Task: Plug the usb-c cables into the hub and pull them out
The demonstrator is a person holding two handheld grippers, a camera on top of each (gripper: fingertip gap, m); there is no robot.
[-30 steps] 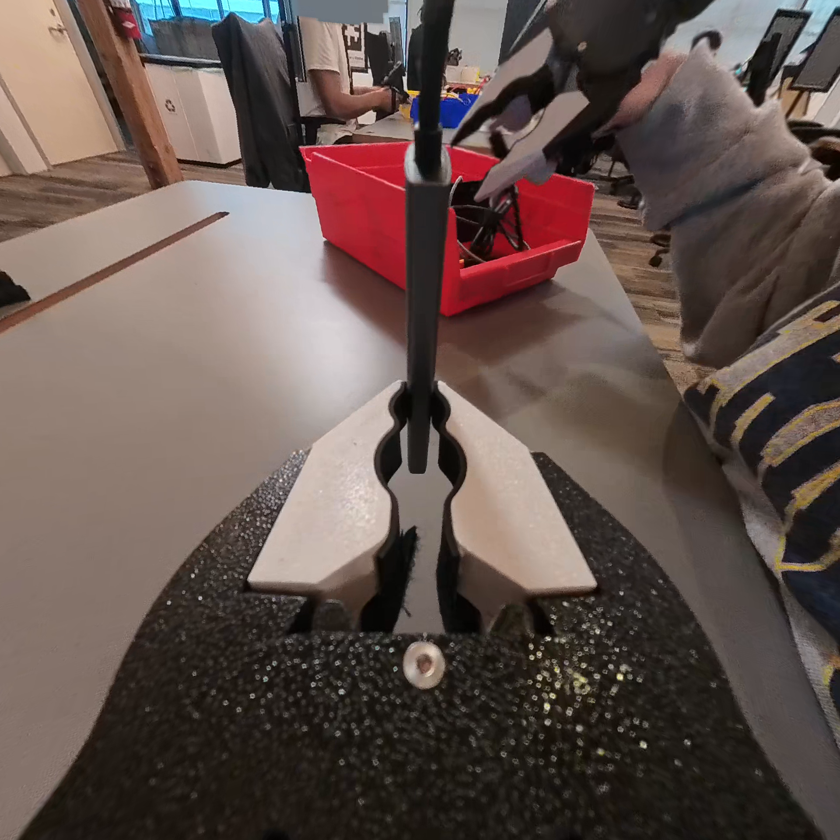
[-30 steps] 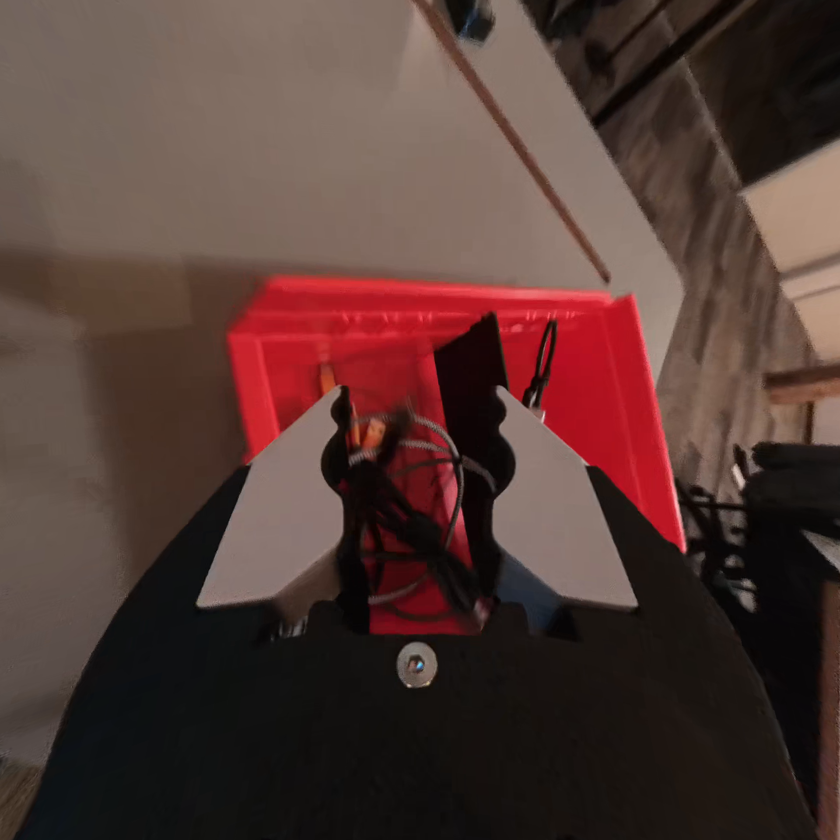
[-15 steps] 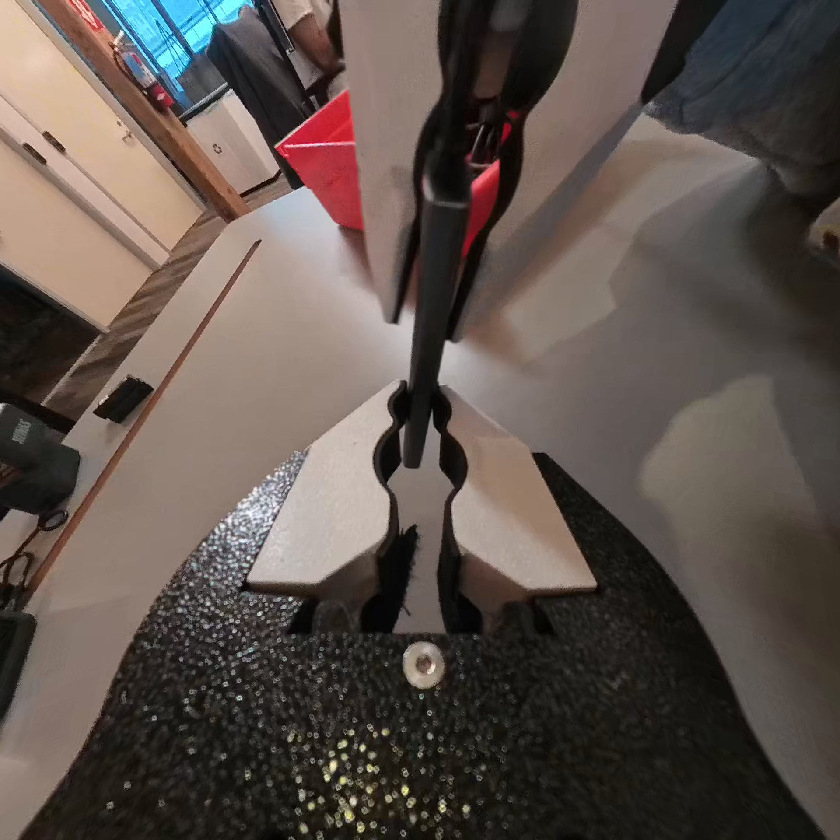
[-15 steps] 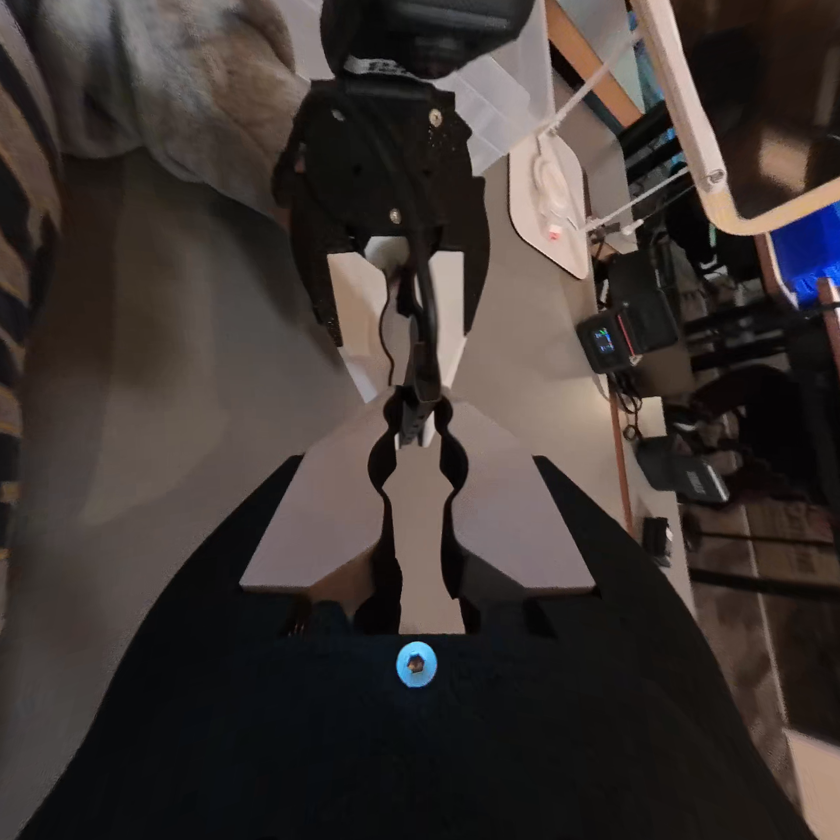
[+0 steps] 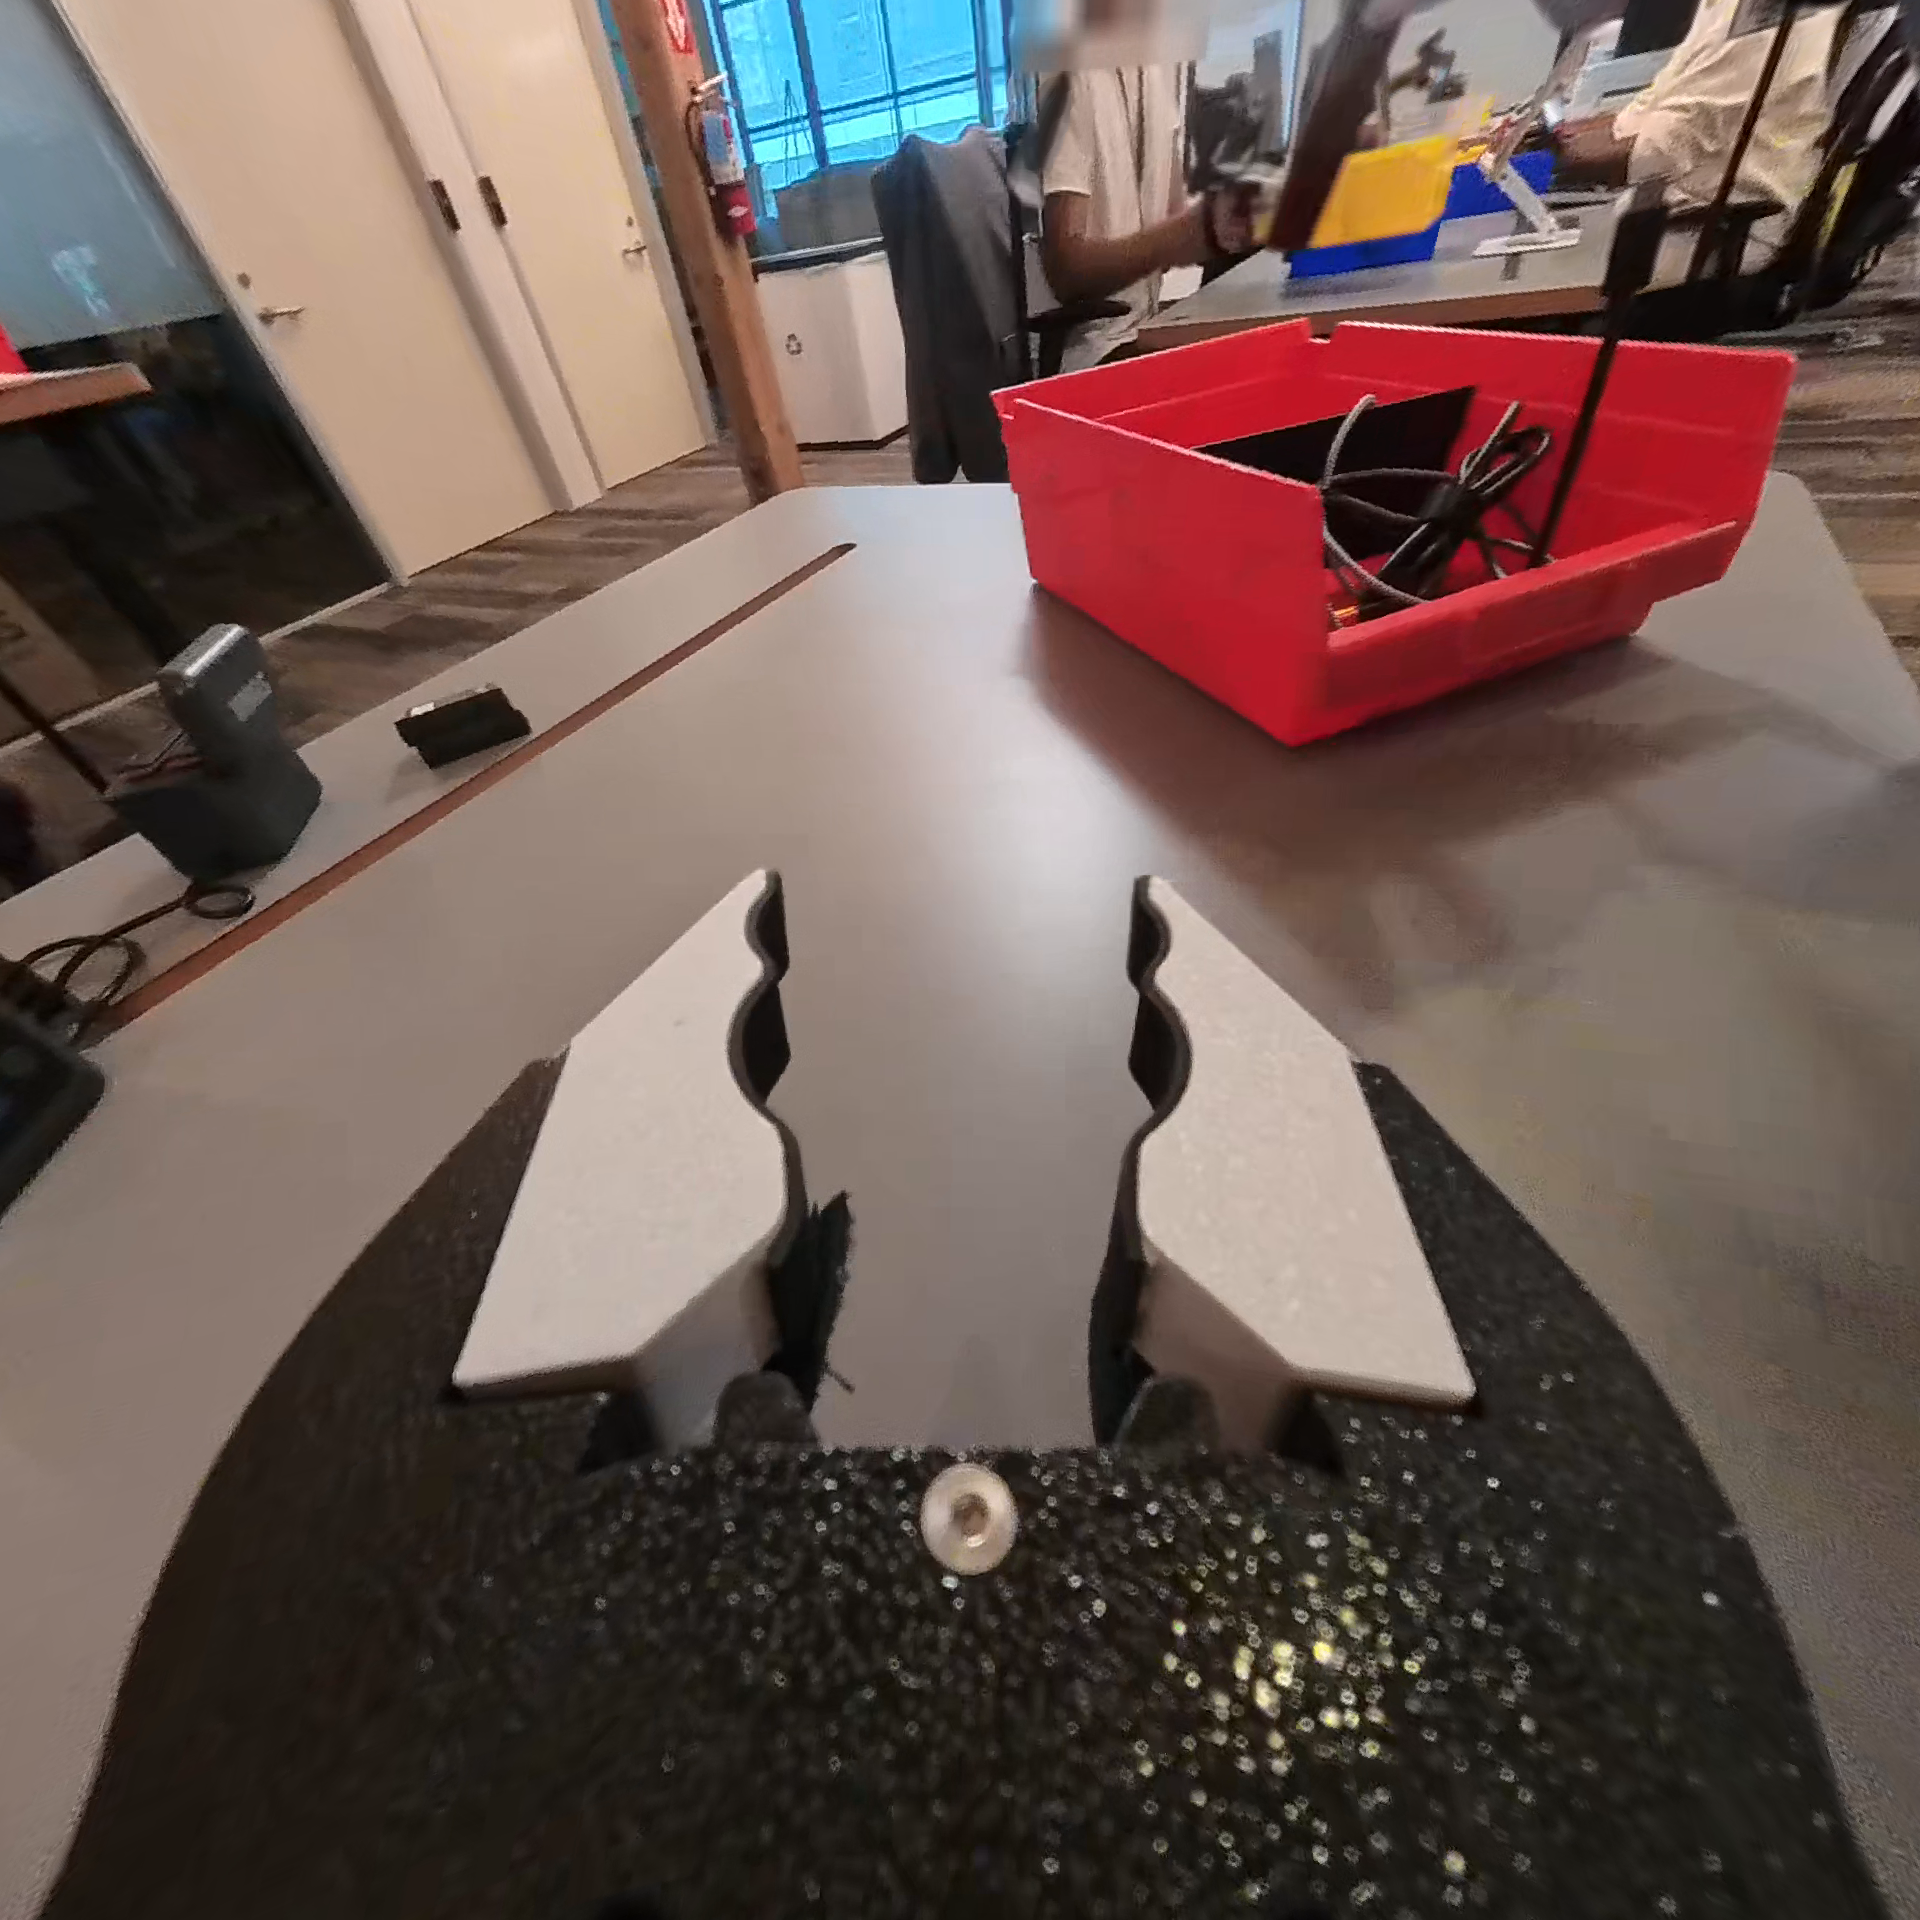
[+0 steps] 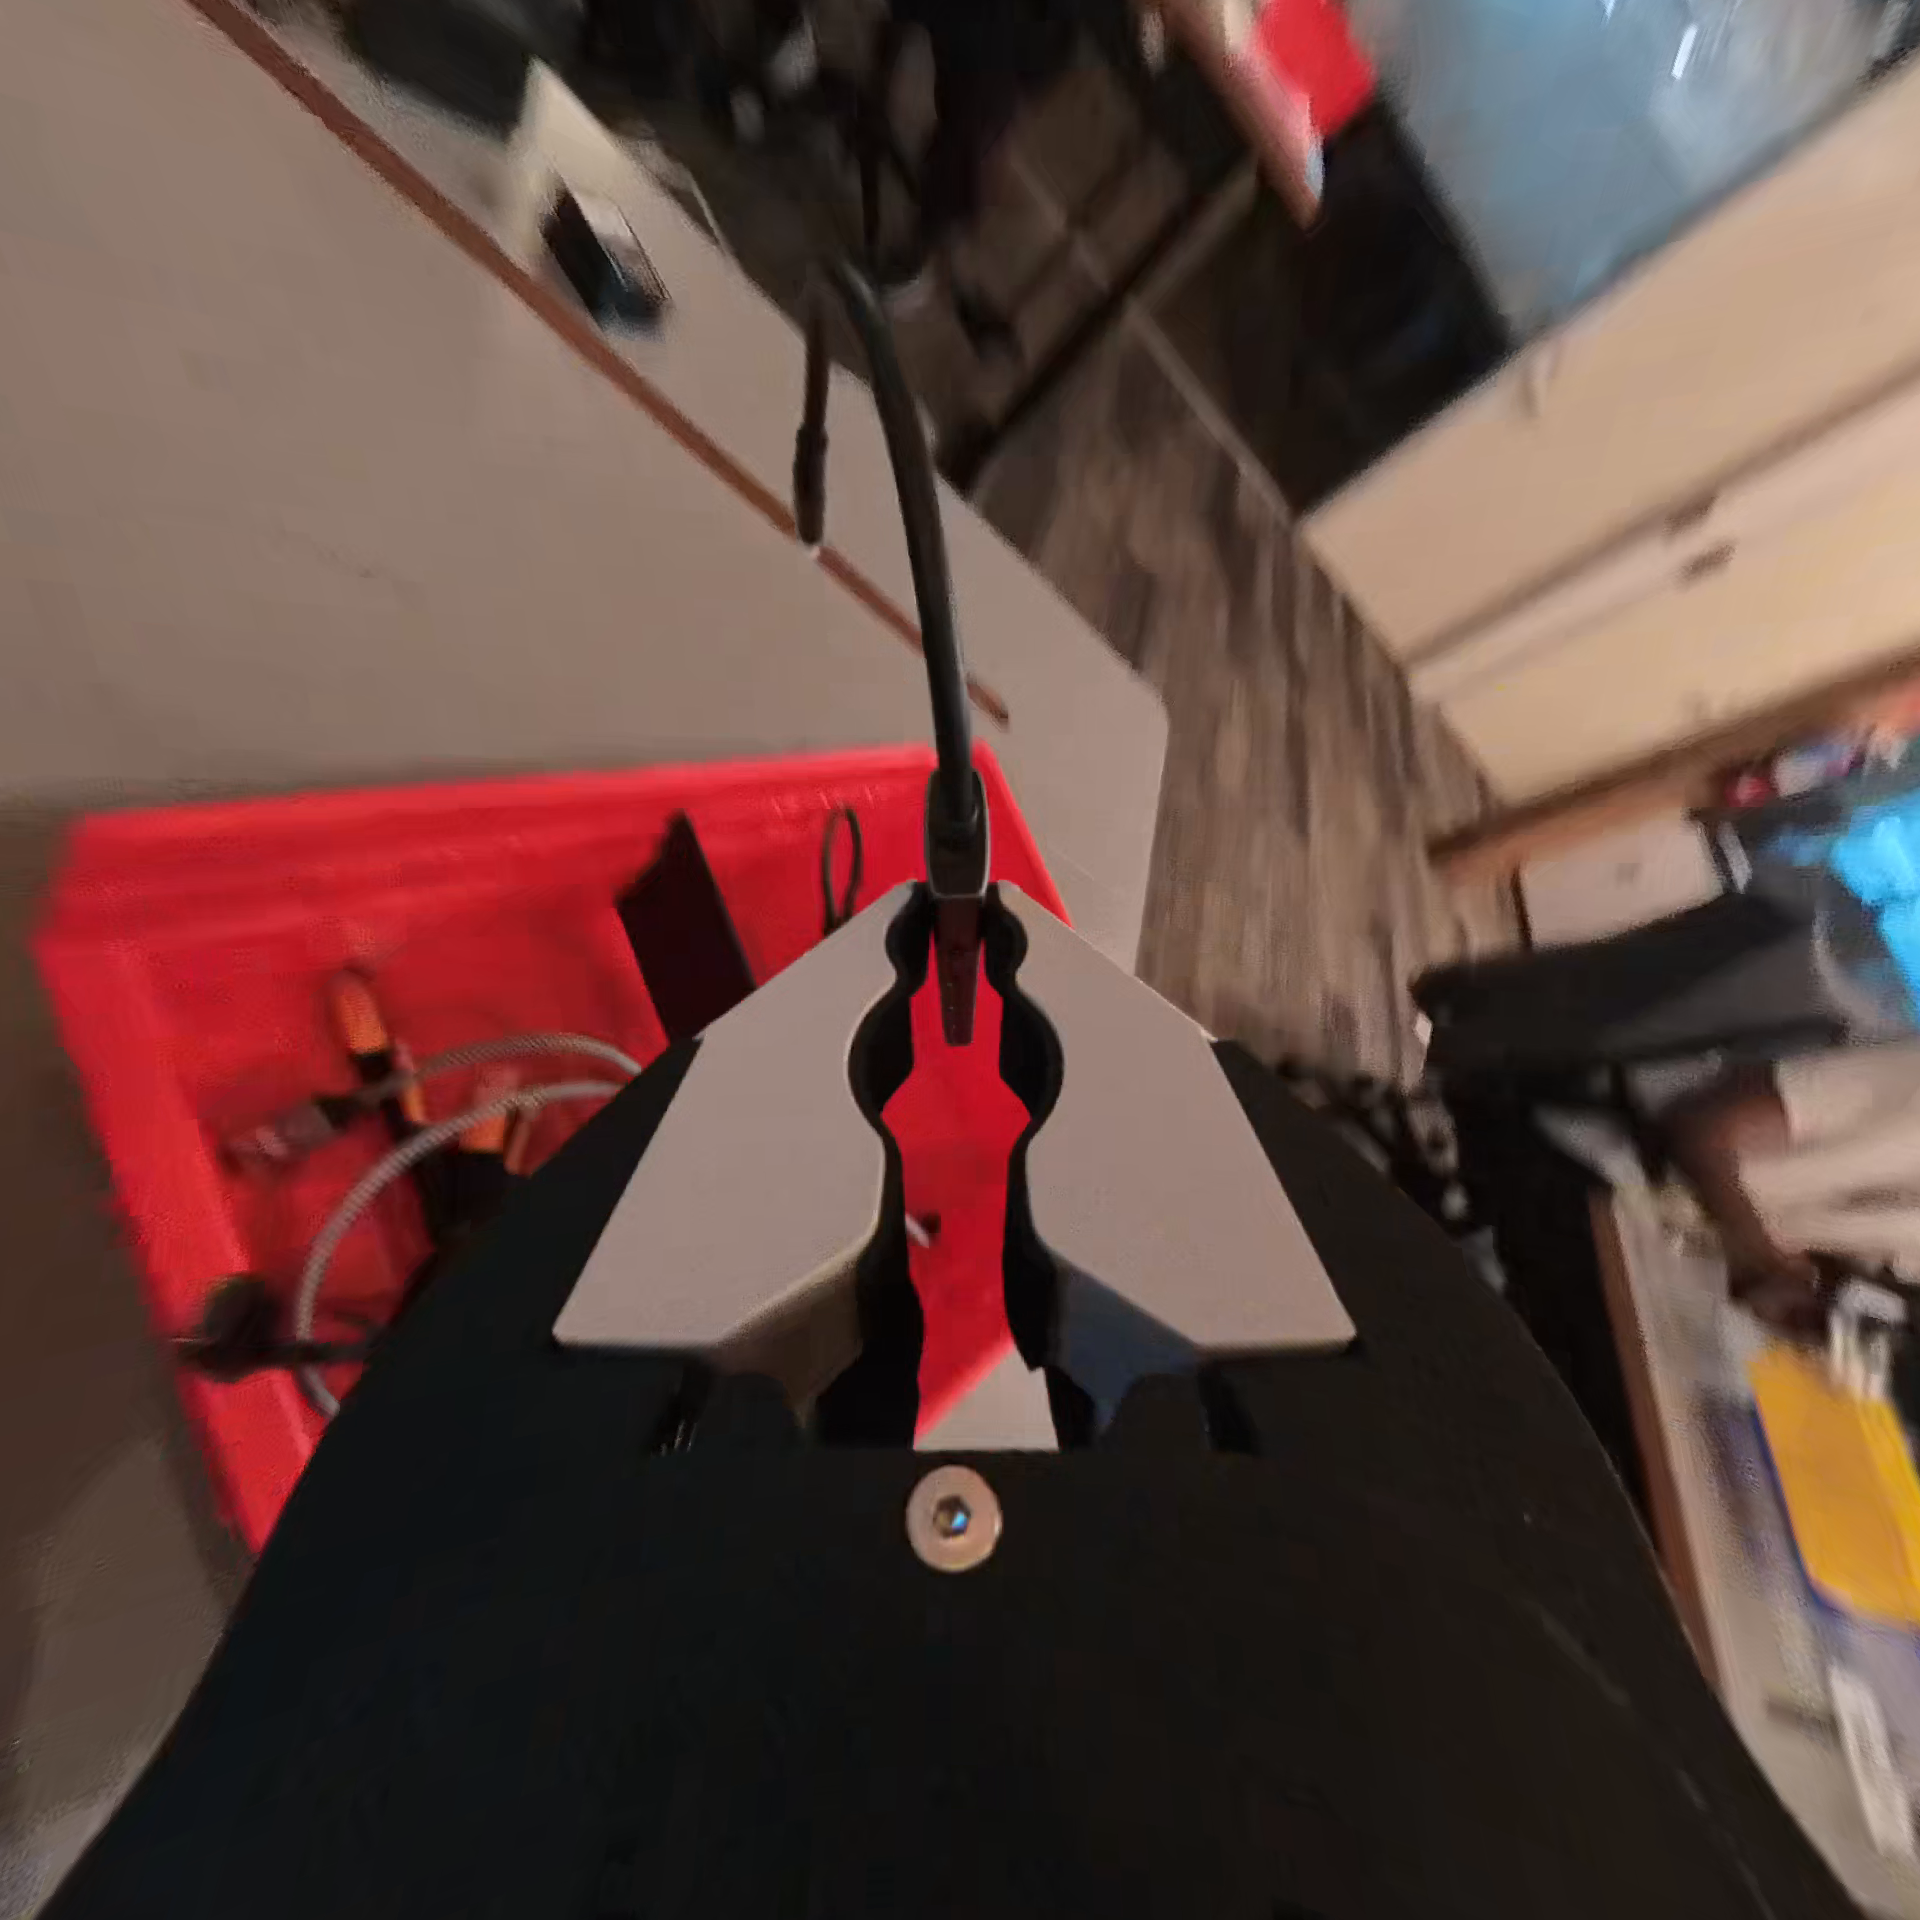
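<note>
In the left wrist view, the left gripper is seen spread wide and empty above the grey bench. Farther off, a red bin is set on the bench, with coiled cables piled inside it.

In the right wrist view, the right gripper is clenched on a thin dark piece, apparently the hub, from whose far end a black cable curves away over the bin. The view is blurred. The hub is judged light and rigid, best taken by its flat sides; the cable is limp and should be grasped at its stiff connector shell, not along the cord.
</note>
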